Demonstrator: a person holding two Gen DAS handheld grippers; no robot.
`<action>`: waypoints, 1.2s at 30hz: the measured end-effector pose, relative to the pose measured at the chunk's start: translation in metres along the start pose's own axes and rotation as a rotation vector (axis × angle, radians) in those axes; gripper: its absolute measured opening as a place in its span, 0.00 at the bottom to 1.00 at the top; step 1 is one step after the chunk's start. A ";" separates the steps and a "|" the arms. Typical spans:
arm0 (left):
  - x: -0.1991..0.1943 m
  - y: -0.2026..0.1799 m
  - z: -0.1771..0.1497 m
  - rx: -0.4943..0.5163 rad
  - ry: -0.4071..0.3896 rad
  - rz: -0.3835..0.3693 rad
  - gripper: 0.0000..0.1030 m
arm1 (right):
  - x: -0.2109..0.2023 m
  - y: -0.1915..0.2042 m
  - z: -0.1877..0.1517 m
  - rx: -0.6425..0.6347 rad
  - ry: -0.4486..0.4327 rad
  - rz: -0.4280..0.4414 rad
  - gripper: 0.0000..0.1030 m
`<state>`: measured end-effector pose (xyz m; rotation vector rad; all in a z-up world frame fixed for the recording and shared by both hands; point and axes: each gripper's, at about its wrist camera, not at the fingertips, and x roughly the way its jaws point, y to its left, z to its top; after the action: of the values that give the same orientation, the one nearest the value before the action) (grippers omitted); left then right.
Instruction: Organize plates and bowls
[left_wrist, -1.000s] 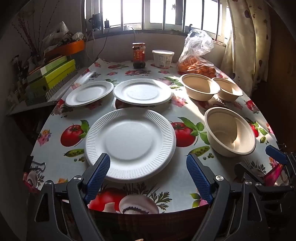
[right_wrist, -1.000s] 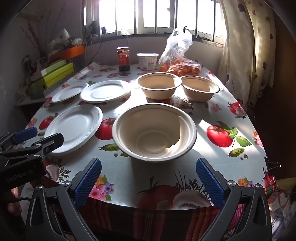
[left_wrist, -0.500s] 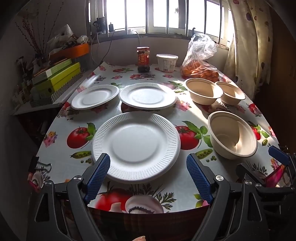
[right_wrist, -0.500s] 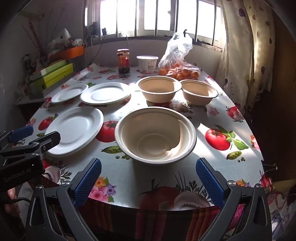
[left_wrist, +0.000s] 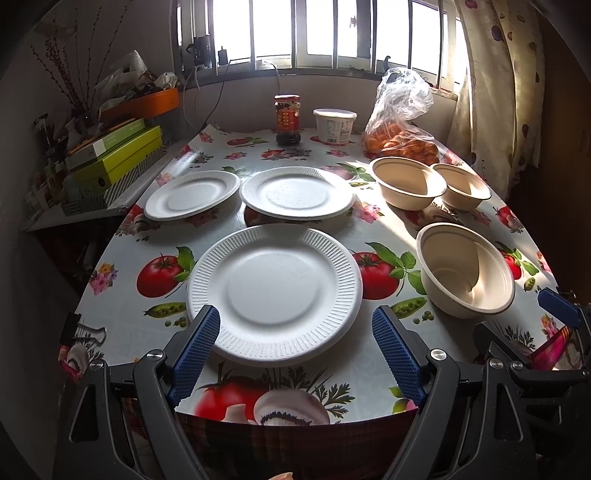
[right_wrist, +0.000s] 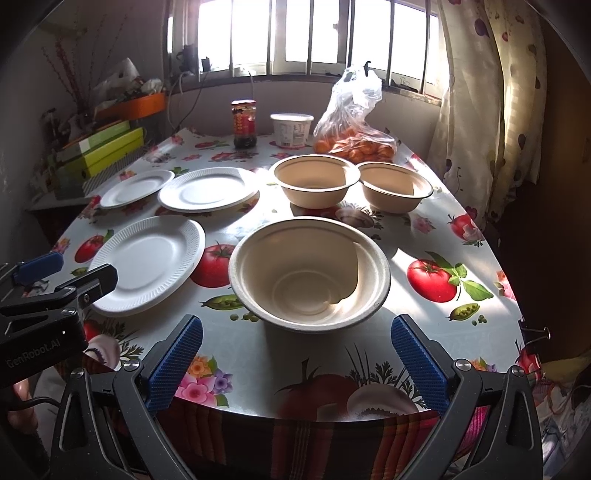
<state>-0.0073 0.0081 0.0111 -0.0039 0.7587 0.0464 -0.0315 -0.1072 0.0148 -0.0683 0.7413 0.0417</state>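
Three white paper plates lie on the table: a large near plate (left_wrist: 275, 295) (right_wrist: 147, 266), a middle plate (left_wrist: 297, 192) (right_wrist: 207, 190), and a small far-left plate (left_wrist: 192, 194) (right_wrist: 136, 188). Three beige bowls stand to the right: a near bowl (left_wrist: 465, 269) (right_wrist: 310, 273), a middle bowl (left_wrist: 408, 181) (right_wrist: 314, 179) and a far bowl (left_wrist: 461, 184) (right_wrist: 395, 190). My left gripper (left_wrist: 295, 350) is open and empty, just short of the near plate. My right gripper (right_wrist: 295, 365) is open and empty, just short of the near bowl.
At the table's far end stand a sauce jar (left_wrist: 287, 118), a white tub (left_wrist: 334, 124) and a plastic bag of oranges (left_wrist: 400, 142). Green boxes (left_wrist: 114, 158) sit on a shelf at the left. A curtain (right_wrist: 491, 110) hangs on the right. The table (left_wrist: 280, 410) edge is just below the grippers.
Both grippers have pulled back and risen slightly, so the table looks a bit farther. No plate or bowl has moved. Both grippers stay open.
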 end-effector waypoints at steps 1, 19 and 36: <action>0.000 0.000 0.000 0.000 0.000 0.000 0.82 | 0.000 0.000 0.000 0.000 0.000 -0.001 1.00; 0.000 -0.002 0.000 -0.001 0.003 -0.001 0.82 | 0.000 0.001 -0.001 -0.003 -0.003 -0.002 1.00; 0.000 -0.001 -0.001 -0.001 0.002 -0.001 0.82 | 0.001 0.002 -0.001 -0.005 -0.003 -0.004 1.00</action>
<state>-0.0076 0.0069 0.0105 -0.0048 0.7604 0.0460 -0.0318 -0.1051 0.0137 -0.0740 0.7377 0.0396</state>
